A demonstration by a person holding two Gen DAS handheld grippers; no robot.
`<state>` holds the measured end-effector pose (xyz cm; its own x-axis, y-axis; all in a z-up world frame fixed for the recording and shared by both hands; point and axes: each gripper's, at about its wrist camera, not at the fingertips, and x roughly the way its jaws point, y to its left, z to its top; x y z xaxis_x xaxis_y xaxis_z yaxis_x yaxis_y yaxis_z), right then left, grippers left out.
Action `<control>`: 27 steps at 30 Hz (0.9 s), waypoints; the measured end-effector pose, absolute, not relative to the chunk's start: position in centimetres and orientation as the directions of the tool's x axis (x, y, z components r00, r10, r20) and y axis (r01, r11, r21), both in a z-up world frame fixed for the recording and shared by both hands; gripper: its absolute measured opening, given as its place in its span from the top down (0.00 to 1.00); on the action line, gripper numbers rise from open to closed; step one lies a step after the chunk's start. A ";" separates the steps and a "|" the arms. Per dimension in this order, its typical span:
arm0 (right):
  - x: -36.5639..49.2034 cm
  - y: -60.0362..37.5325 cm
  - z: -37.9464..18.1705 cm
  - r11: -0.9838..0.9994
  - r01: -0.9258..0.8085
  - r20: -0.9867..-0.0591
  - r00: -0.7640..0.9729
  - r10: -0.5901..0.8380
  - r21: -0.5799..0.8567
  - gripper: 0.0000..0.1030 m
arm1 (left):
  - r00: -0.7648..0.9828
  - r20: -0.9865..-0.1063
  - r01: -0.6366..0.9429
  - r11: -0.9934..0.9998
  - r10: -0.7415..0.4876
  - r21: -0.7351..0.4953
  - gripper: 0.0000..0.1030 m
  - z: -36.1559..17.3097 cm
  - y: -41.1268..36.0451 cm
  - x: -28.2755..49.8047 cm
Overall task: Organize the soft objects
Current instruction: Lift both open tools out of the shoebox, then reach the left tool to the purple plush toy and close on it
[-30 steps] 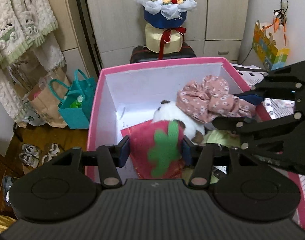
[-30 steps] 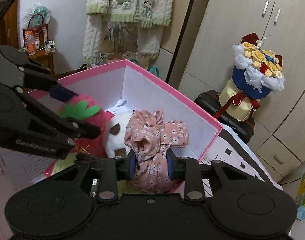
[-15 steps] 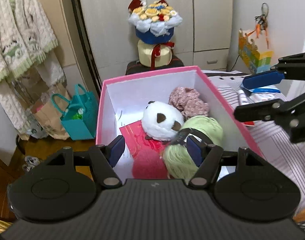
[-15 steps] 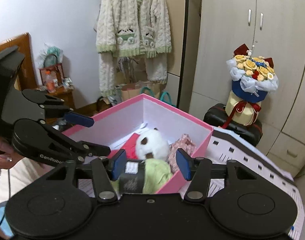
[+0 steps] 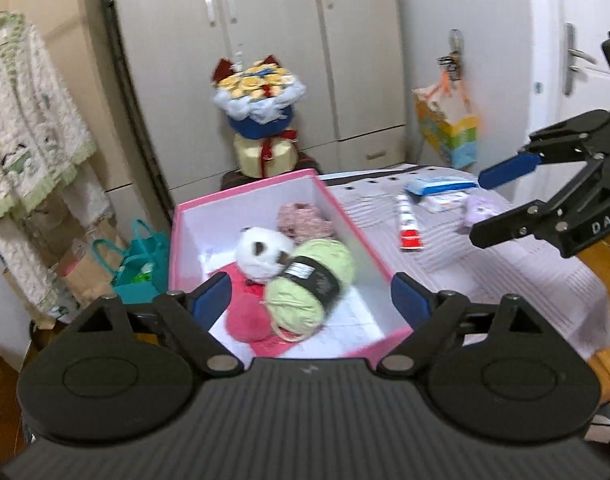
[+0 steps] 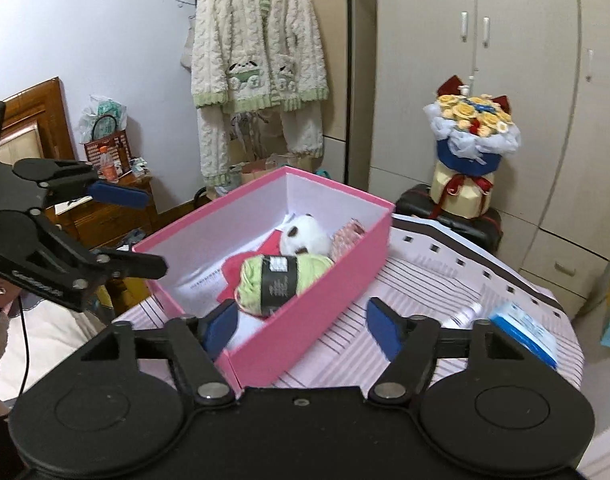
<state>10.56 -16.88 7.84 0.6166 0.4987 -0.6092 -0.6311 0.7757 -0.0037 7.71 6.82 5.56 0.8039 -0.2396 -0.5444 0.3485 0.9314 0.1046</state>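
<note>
- A bedroom with pale wardrobe doors (image 6: 485, 80) behind; a knitted cardigan (image 6: 257, 64) hangs at the left, and the work sits on a striped table (image 6: 445, 280).
- The left hand-held gripper (image 5: 311, 300) hovers above the near end of the pink box (image 6: 337, 264), jaws wide and holding nothing.
- Inside the box, left to right in the left wrist view: a red plush (image 5: 245, 316), a panda plush (image 5: 263, 254) and a green yarn skein (image 5: 311, 280), with a pink floral bundle (image 5: 303, 220) at the back. They lie packed, touching one another.
- The right hand-held gripper (image 6: 301, 326) is also spread wide and empty, just outside the box's near corner.
- On the table right of the box a small lilac plush (image 5: 479, 210) lies beside a tube (image 5: 409, 228) and a blue packet (image 5: 441, 186).
- Judged next: fetch the lilac plush with the right gripper. Come down over its middle, close gently, skip the hard items, and drop it in the free white corner.
</note>
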 end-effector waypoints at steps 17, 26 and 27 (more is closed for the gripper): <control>5.8 -25.6 4.3 0.848 -0.530 -0.606 0.673 0.424 0.005 0.18 | 0.698 -0.599 0.509 0.860 -0.393 0.029 0.06 4.3 -1.4 6.1; 6.9 -29.7 1.3 0.885 -0.466 -0.578 0.729 0.366 -0.028 0.17 | 0.658 -0.585 0.576 0.817 -0.475 -0.015 0.08 2.0 -6.3 9.2; 7.1 -29.9 1.0 0.886 -0.462 -0.574 0.735 0.361 -0.034 0.17 | 0.671 -0.567 0.578 0.816 -0.478 -0.004 0.09 1.7 -6.8 9.5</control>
